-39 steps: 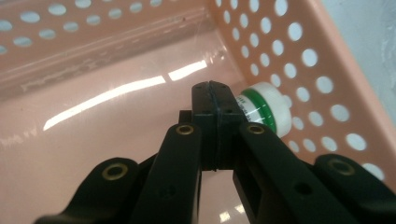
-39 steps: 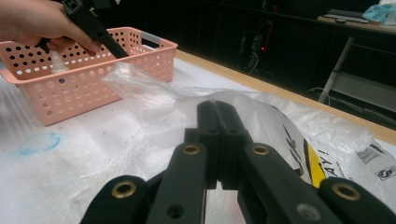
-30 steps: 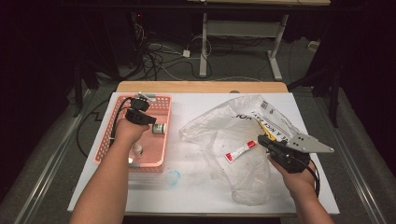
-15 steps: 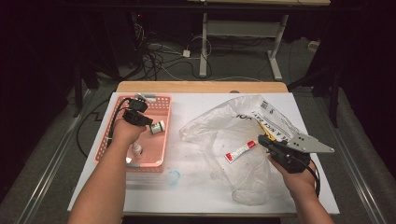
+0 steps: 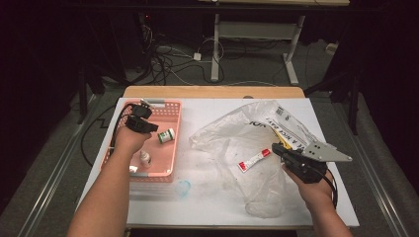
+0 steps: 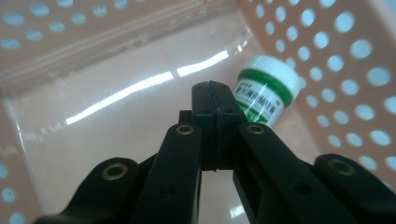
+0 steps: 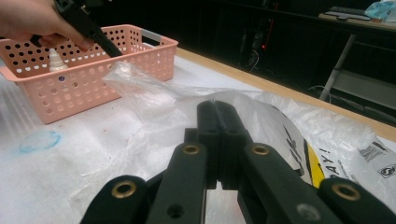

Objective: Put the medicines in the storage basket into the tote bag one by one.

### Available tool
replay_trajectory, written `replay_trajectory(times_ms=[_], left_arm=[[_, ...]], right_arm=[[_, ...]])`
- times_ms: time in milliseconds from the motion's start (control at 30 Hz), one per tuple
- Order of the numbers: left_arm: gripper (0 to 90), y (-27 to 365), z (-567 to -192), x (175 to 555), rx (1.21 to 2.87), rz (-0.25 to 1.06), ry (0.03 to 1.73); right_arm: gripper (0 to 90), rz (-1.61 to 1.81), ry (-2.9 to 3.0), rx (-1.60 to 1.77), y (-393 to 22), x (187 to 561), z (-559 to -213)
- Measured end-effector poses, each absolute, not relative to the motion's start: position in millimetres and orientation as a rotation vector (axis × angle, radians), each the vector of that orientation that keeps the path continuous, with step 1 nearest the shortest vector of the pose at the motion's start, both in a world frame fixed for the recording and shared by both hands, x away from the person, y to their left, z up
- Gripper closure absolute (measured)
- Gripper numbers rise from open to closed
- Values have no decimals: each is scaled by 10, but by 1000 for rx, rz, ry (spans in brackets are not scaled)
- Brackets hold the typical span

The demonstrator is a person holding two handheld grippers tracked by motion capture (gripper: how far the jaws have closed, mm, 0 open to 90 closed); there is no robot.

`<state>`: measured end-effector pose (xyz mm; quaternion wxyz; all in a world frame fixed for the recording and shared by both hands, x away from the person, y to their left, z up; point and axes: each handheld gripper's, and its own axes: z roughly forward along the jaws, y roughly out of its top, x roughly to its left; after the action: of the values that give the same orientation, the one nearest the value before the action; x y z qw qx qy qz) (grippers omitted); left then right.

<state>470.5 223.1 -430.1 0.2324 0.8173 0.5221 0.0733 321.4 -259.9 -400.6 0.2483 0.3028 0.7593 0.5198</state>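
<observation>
Left gripper (image 6: pixel 215 93) was closed, empty, hovering in the pink basket (image 5: pixel 170 148) just beside the green-capped bottle (image 6: pixel 264 95). Bottle looked light, rigid, slick (rolls on its side); grab mid-body. Right gripper (image 7: pixel 217 116) closed over the plastic bag (image 5: pixel 232 143).

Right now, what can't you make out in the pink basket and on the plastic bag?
- Printed text on the green-and-white jar: left gripper view, blurred, partly behind the shut jaws.
- Small white dropper bottle in the pink perforated basket: high view, too small for its label; the left hand covers part of the basket.
- Lettering on the clear crumpled plastic bag: right gripper view, cut off by folds and jaws.
- Red-and-white tube: high view, label too small.
</observation>
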Motion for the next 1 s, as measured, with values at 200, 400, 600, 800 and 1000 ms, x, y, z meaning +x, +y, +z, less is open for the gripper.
replay_trajectory(times_ms=[200,400,600,800,1000], left_arm=[[879,2121,-4303,4749,2282,189,1373],[879,2073,-4400,4796,2340,182,1397],[878,2115,-4430,4785,2385,171,1407],[874,2155,-4335,4743,2322,168,1347],[582,2146,-4283,4711,2293,141,1279]], right_arm=[[900,1415,2068,826,-2602,3215,-4007],[900,1412,2072,832,-2601,3215,-4015],[900,1412,2070,832,-2613,3216,-4019],[900,1408,2074,829,-2608,3213,-4016],[900,1409,2074,831,-2601,3213,-4017]])
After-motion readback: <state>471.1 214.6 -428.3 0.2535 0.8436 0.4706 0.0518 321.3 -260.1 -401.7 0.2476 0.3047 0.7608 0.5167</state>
